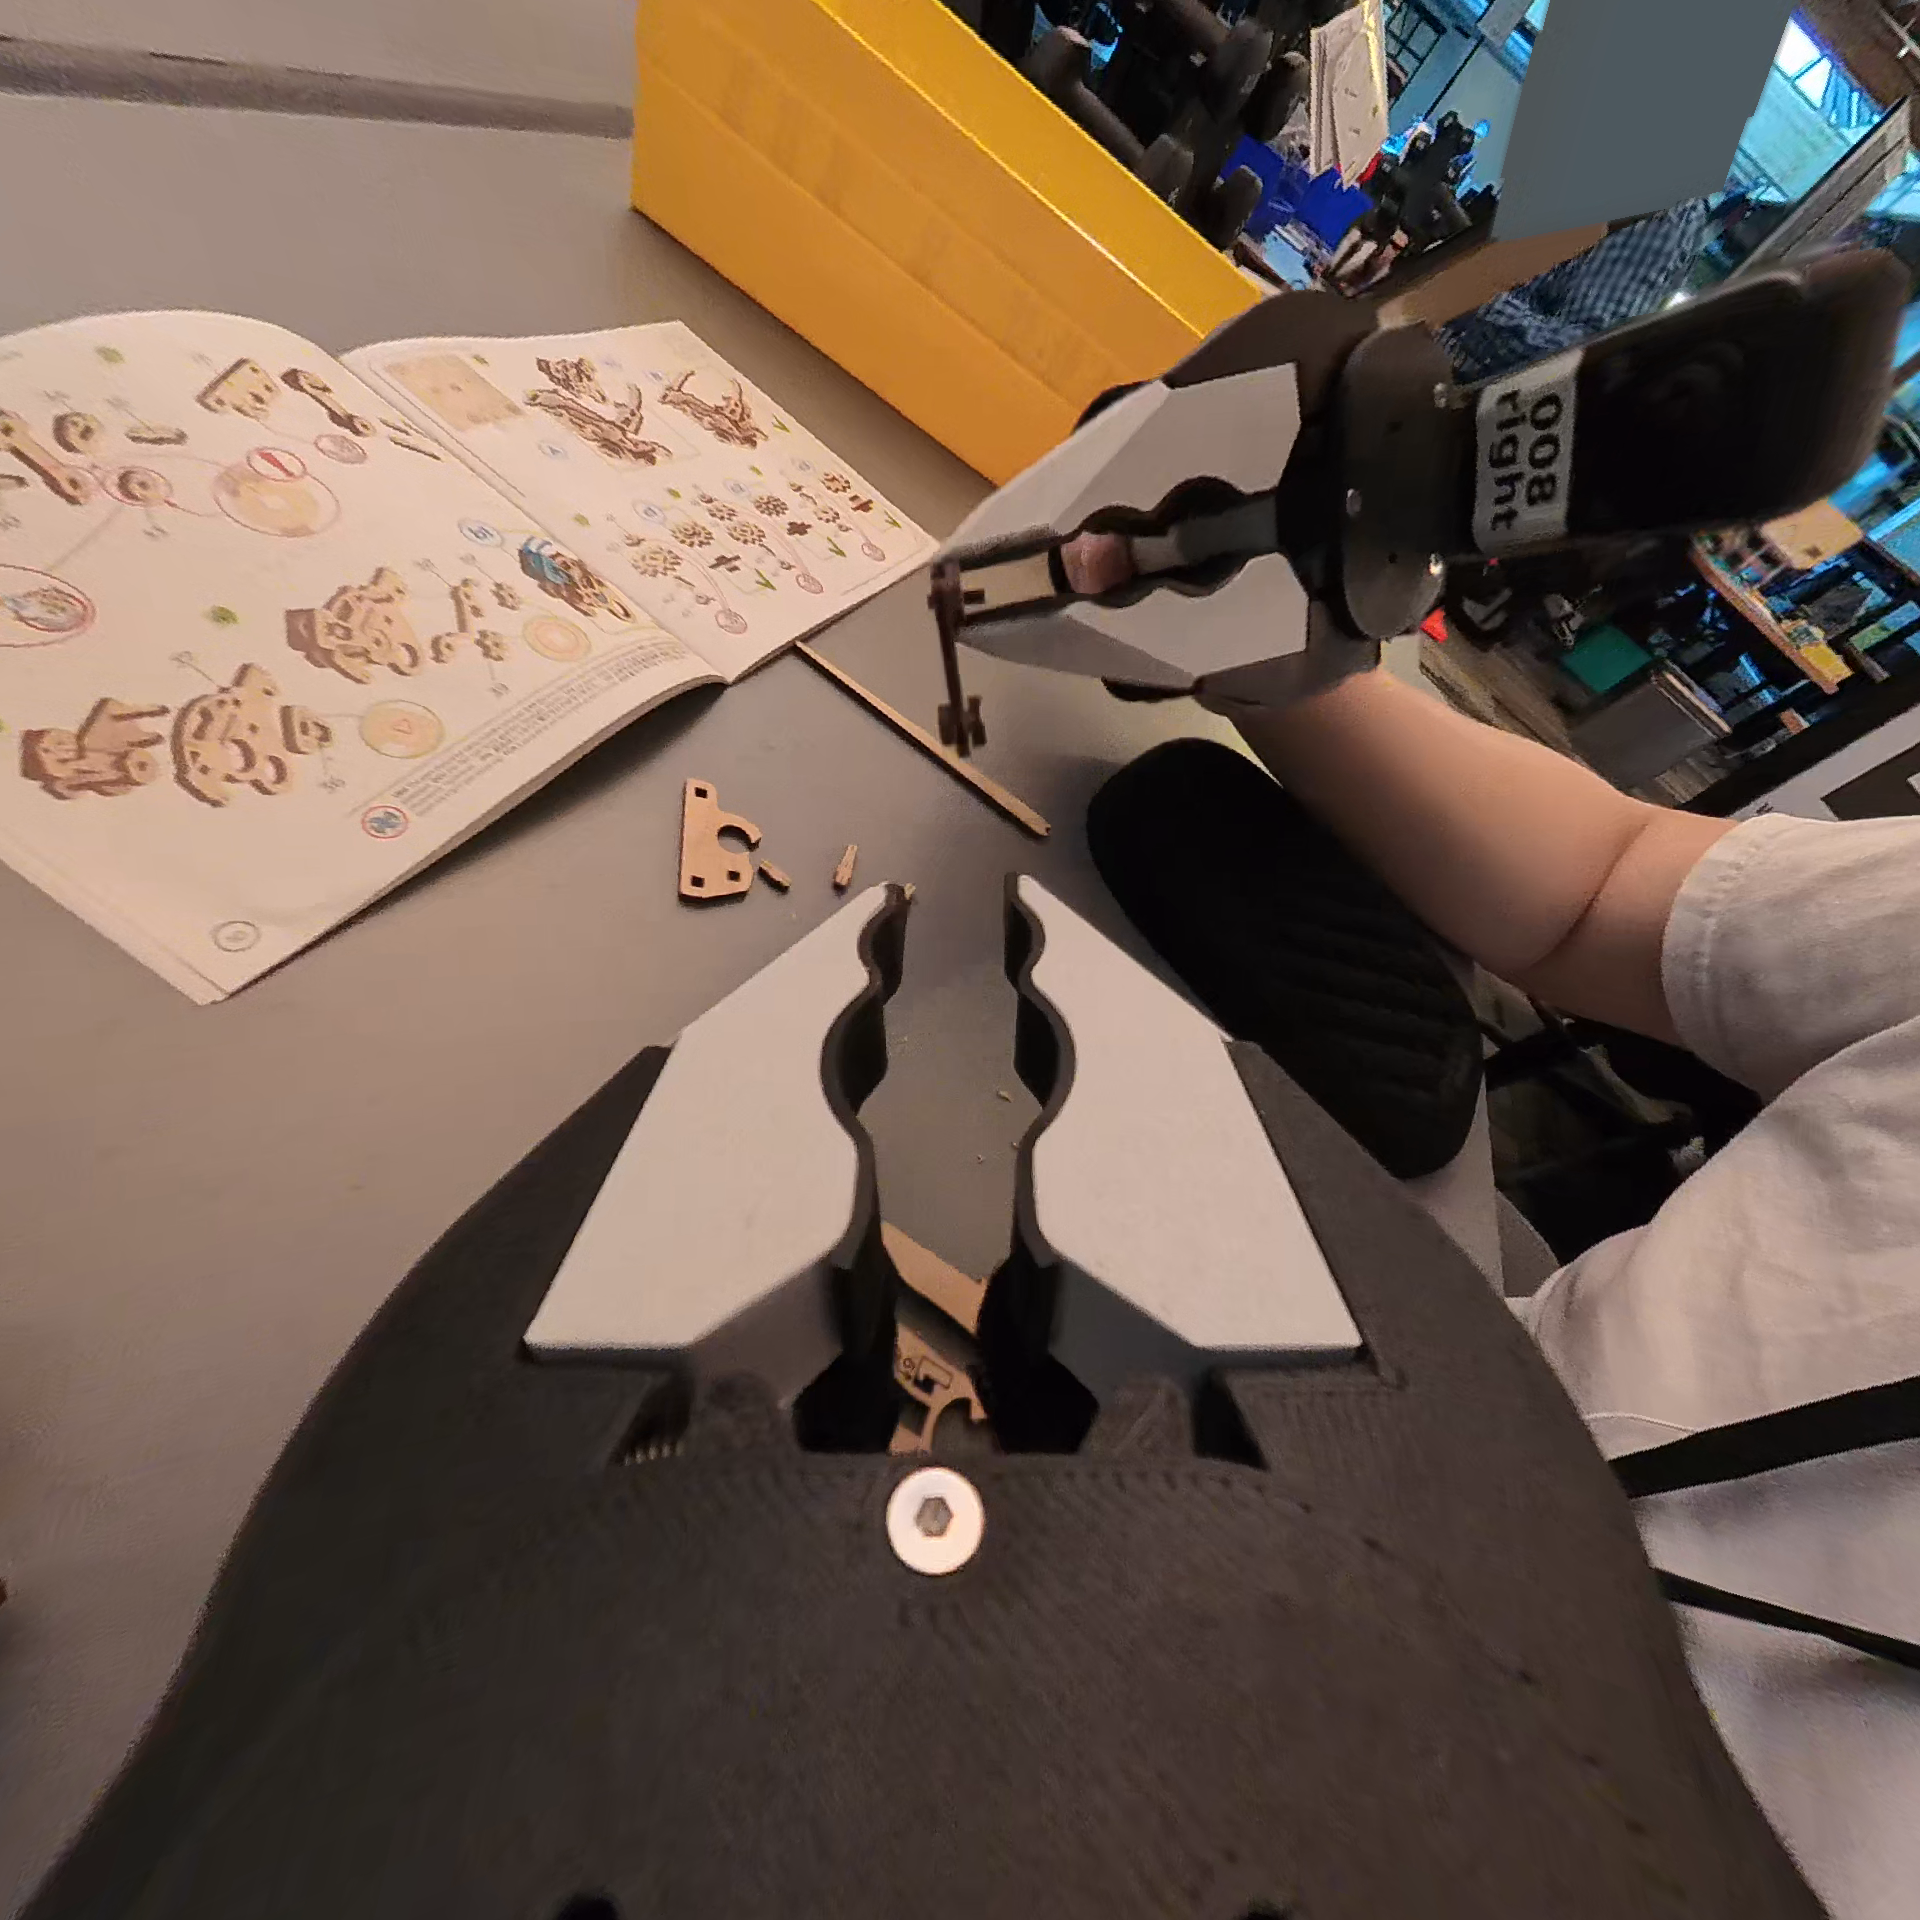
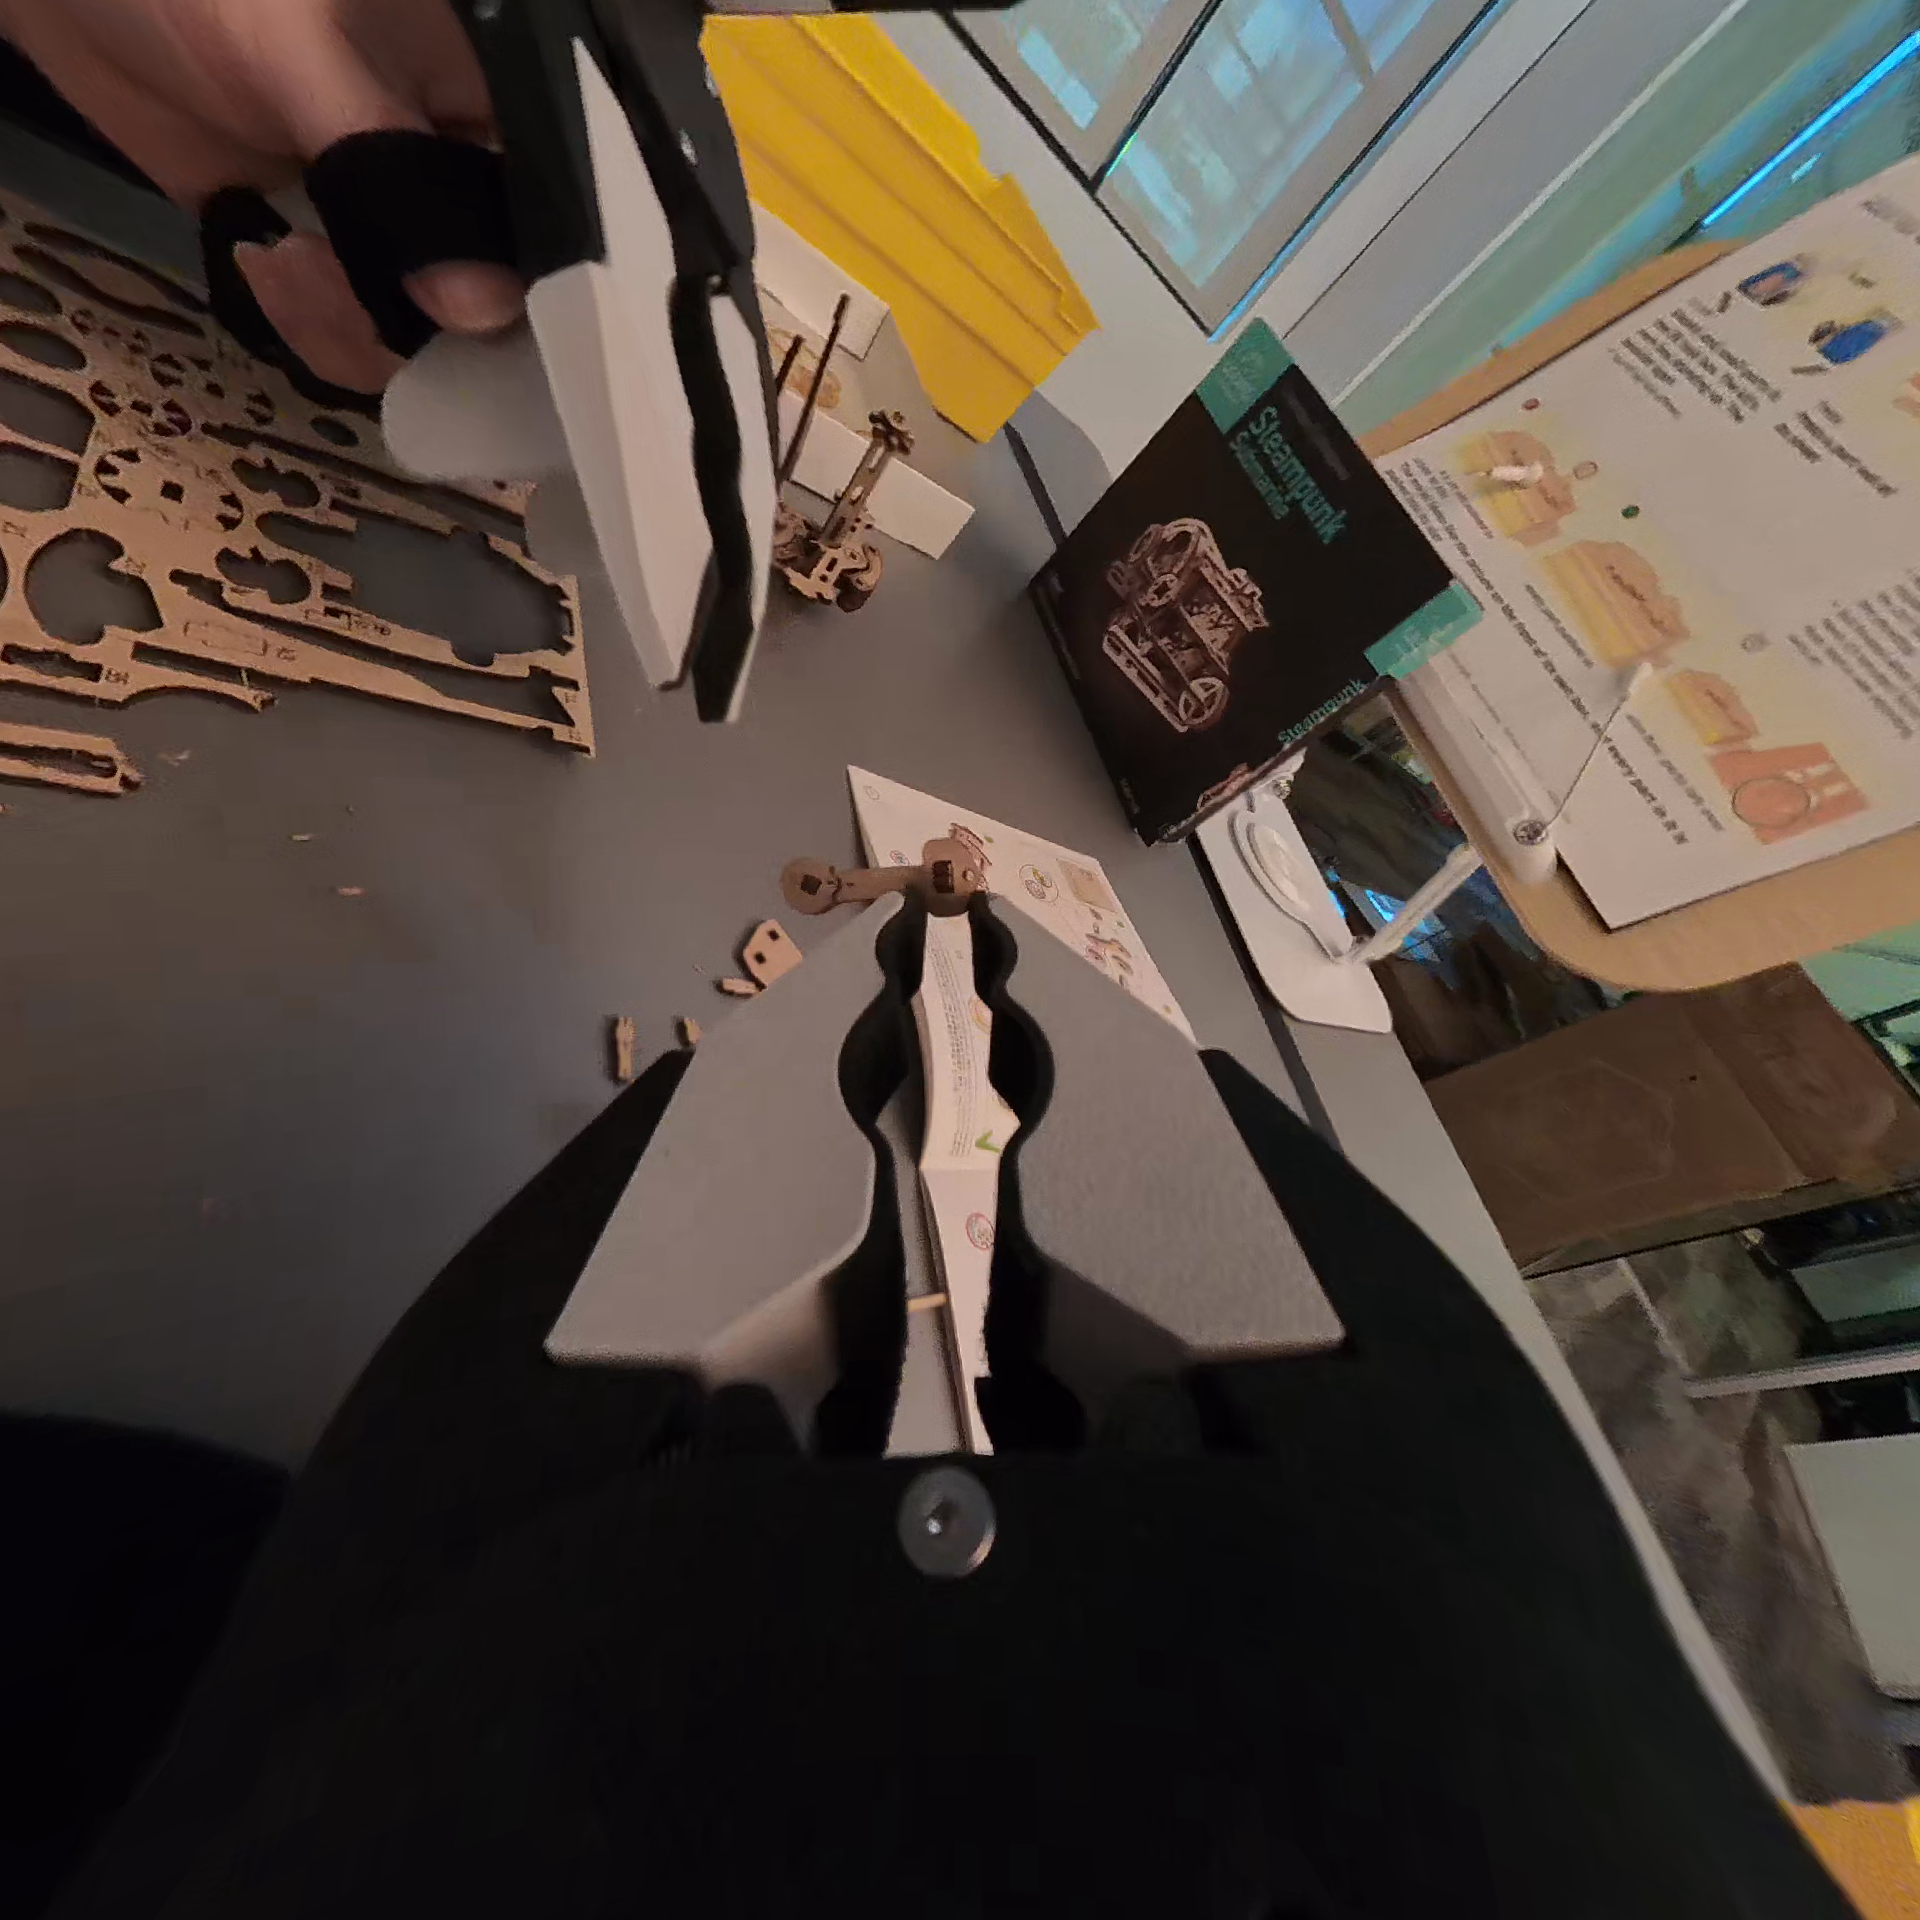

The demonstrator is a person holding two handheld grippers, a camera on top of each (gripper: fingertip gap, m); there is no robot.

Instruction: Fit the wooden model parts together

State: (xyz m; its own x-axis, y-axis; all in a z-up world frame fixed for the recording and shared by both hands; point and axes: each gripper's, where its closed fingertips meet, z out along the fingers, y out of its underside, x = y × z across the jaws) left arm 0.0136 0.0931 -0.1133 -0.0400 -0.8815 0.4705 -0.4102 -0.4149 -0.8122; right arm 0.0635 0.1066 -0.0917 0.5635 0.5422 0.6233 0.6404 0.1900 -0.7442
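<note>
Left wrist view: the left gripper (image 1: 951, 894) hangs over the grey table (image 1: 260, 1195) with its jaws parted and nothing between the tips; bare table lies under them. Just ahead lie three loose wooden bits: a flat bracket (image 1: 712, 842) and two small pegs (image 1: 844, 864), well apart from each other. Beyond, a thin stick (image 1: 920, 740) lies slantwise, one end touching an open booklet (image 1: 364, 582) of printed assembly drawings. To the right, held above the table, the right gripper (image 1: 961, 603) is clenched on a small wooden assembly (image 1: 954, 665) that hangs down from its tips; a lettered label sits on its body. A yellow bin (image 1: 883, 208) stands farthest back.

Right wrist view: the assembly (image 2: 883, 883) juts from the closed tips. Left lies a punched-out sheet (image 2: 260, 582); farther off stands a part-built model (image 2: 842, 520); right, near the table edge, a dark box (image 2: 1236, 582) with printed lettering.
</note>
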